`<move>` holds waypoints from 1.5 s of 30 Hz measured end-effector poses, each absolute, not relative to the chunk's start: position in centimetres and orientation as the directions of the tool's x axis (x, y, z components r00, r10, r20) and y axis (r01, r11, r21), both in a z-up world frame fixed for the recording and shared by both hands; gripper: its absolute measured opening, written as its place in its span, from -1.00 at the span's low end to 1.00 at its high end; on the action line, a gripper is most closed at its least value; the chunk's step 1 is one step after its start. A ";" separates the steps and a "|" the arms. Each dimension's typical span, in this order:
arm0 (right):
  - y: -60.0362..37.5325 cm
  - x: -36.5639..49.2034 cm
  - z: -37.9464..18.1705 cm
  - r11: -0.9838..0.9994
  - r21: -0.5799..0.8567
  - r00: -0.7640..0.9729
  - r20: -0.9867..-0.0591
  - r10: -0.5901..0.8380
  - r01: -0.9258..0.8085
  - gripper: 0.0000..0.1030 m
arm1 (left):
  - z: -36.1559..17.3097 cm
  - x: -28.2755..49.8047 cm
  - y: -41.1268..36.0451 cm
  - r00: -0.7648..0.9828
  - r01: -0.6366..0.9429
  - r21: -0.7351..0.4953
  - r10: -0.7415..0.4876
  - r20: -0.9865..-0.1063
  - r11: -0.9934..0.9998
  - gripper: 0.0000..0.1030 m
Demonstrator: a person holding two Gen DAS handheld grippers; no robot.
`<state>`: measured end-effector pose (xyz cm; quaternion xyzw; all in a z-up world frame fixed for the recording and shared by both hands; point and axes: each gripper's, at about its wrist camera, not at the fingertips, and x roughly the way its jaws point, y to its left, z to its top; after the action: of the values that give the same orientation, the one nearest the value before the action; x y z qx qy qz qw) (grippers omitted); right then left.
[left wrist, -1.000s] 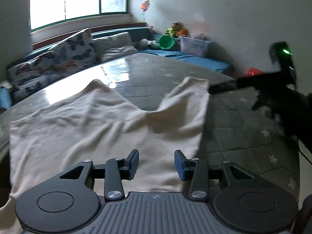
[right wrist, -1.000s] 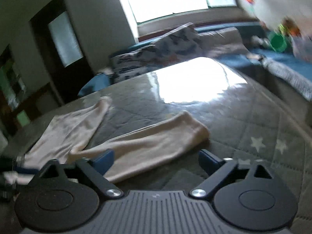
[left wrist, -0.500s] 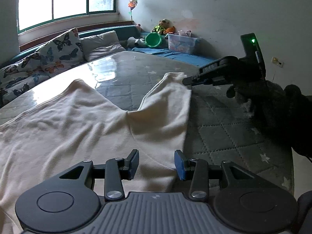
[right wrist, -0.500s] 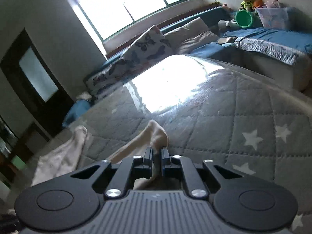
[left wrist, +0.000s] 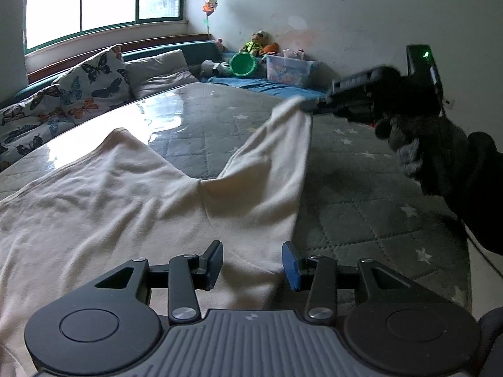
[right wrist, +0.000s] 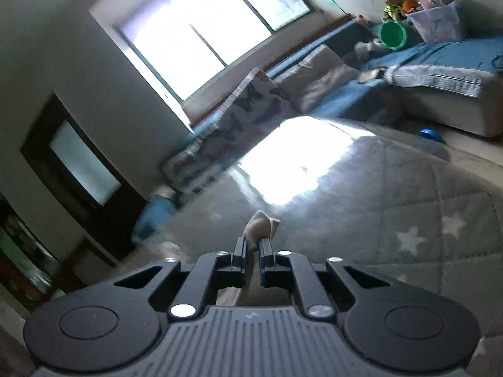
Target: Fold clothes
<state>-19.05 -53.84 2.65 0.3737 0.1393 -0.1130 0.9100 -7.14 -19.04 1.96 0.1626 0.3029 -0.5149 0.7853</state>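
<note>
We hold the left claw [left wrist: 252, 260] with its jaws spread apart, low over the near edge of the cream-coloured soft knit trousers [left wrist: 125, 194], gripping nothing. The trousers lie spread on the grey quilted star-patterned mattress [left wrist: 361, 194], waist toward us and both legs pointing away. We hold the right claw [right wrist: 252, 248] with its jaws clamped on the cuff of the right trouser leg [left wrist: 283, 144], and a small tuft of cream fabric protrudes beyond the pads in the right wrist view. In the left wrist view that cuff is raised off the mattress, so the leg slopes upward to the claw, held in a dark-gloved hand [left wrist: 418, 144]. The left trouser leg [left wrist: 125, 147] lies flat. Butterfly-print pillows [left wrist: 91, 78] stand beyond the mattress.
</note>
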 end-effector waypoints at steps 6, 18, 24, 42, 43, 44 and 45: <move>-51.2 -19.7 6.6 0.731 0.661 0.978 -0.207 -0.038 0.168 -0.87 | 1.9 -7.4 -19.5 0.252 0.923 -0.073 -0.737 -0.628 0.378 -0.02; -37.5 -9.1 10.7 0.817 0.533 0.894 -0.227 0.388 -0.219 -0.87 | 3.1 -7.5 -16.7 0.228 0.928 -0.116 -0.786 -0.575 0.354 0.12; -33.5 -6.8 10.1 0.814 0.487 0.813 -0.302 0.498 -0.318 -0.71 | 3.6 -6.8 -11.4 0.315 0.884 -0.107 -0.750 -0.582 0.455 0.16; -31.3 -12.2 1.7 0.933 0.068 0.660 -0.688 0.301 -0.354 -0.48 | 4.4 -1.3 -4.3 0.567 0.641 -0.149 -0.596 -0.569 0.753 0.13; -31.5 -11.7 1.9 0.931 0.058 0.662 -0.688 0.298 -0.359 -0.47 | 4.1 -0.7 -4.4 0.573 0.624 -0.149 -0.579 -0.579 0.767 0.11; -31.5 -11.9 2.1 0.928 0.048 0.662 -0.687 0.300 -0.370 -0.46 | 3.9 -0.2 -4.5 0.580 0.607 -0.149 -0.563 -0.589 0.781 0.09; -31.3 -12.0 2.2 0.923 0.035 0.660 -0.688 0.301 -0.384 -0.40 | 3.5 0.4 -4.6 0.580 0.593 -0.152 -0.550 -0.600 0.791 0.07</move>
<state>-12.02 -31.26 2.16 -0.0570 0.3666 0.1884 0.9093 0.39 -4.58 3.51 0.0328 0.3261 -0.3216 0.8883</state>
